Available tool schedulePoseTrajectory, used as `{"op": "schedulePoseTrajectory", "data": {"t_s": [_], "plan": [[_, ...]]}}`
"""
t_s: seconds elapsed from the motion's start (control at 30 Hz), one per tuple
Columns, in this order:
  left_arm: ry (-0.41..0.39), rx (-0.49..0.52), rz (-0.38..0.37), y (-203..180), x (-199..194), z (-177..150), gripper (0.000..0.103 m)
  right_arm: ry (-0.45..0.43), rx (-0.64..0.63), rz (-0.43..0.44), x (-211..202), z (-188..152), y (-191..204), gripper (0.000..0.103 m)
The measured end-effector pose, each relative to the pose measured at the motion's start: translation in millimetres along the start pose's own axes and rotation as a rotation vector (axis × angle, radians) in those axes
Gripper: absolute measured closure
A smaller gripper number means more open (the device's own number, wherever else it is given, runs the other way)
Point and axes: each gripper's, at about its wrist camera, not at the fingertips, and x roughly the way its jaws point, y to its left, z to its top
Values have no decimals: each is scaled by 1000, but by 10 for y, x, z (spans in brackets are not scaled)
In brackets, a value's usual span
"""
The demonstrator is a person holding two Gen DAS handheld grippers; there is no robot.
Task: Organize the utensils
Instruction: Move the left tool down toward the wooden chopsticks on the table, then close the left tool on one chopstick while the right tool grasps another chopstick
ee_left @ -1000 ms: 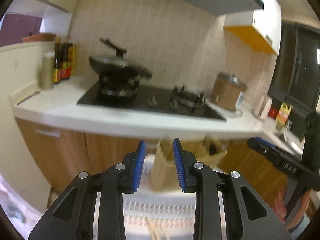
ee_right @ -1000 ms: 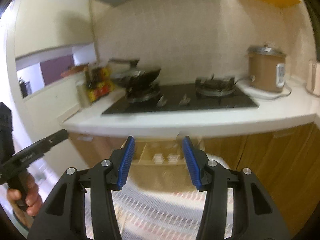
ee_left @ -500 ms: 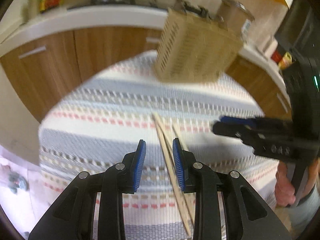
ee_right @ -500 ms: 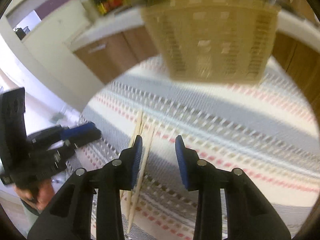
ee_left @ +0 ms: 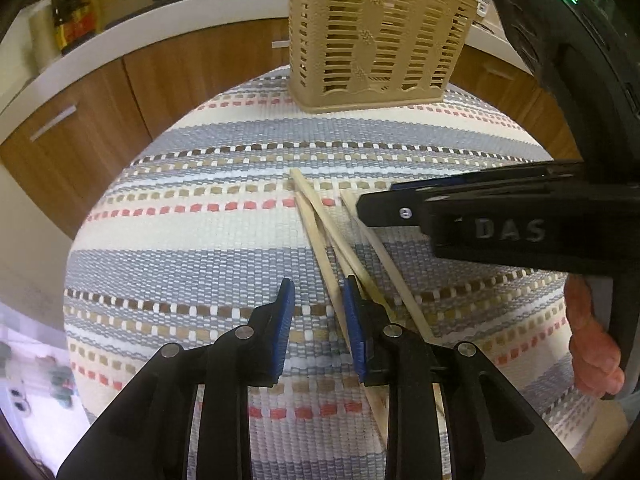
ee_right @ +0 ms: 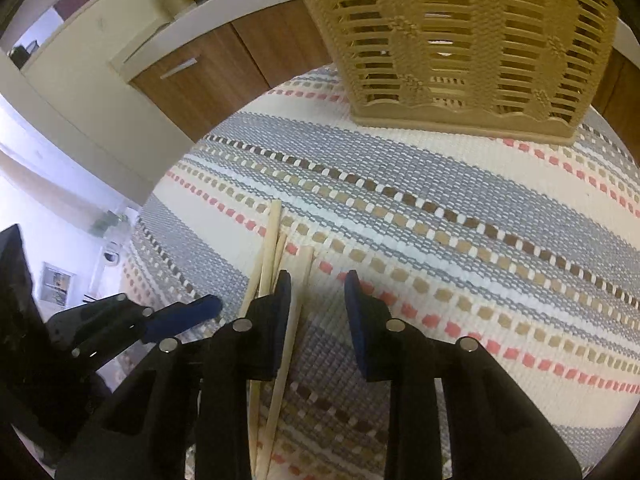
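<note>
Several wooden chopsticks [ee_left: 324,220] lie crossed on a round table with a striped woven cloth [ee_left: 200,240]; they also show in the right wrist view [ee_right: 272,236]. A tan slotted utensil basket [ee_left: 372,36] stands at the table's far edge, seen close in the right wrist view [ee_right: 460,40]. My left gripper [ee_left: 316,300] is open and empty, low over the cloth, its right finger beside the chopsticks. My right gripper [ee_right: 316,292] is open and empty, with one chopstick running under its left finger. The right gripper also shows in the left wrist view [ee_left: 400,208], and the left gripper in the right wrist view [ee_right: 192,312].
Wooden kitchen cabinets [ee_left: 100,120] under a white counter [ee_left: 120,32] stand behind the table. Bottles [ee_left: 72,16] stand on the counter at the left. The floor [ee_left: 24,360] drops away past the table's left edge.
Both grippers have tilted down from the stove and counter to the table and come lower and closer to the chopsticks. The right gripper has moved in beside the left.
</note>
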Motion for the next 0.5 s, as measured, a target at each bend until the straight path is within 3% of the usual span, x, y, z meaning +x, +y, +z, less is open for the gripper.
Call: {"op": "schedulePoseTrajectory", "data": {"t_s": [0.17, 0.3, 0.5], "plan": [[-12, -17, 6, 24, -36, -21, 86, -17, -106, -101, 55, -40, 208, 79], [-13, -21, 23, 40, -53, -16, 98, -10, -193, -183, 55, -113, 314, 96], [-14, -58, 4, 124, -95, -37, 99, 0, -173, -241, -63, -164, 80, 98]]}}
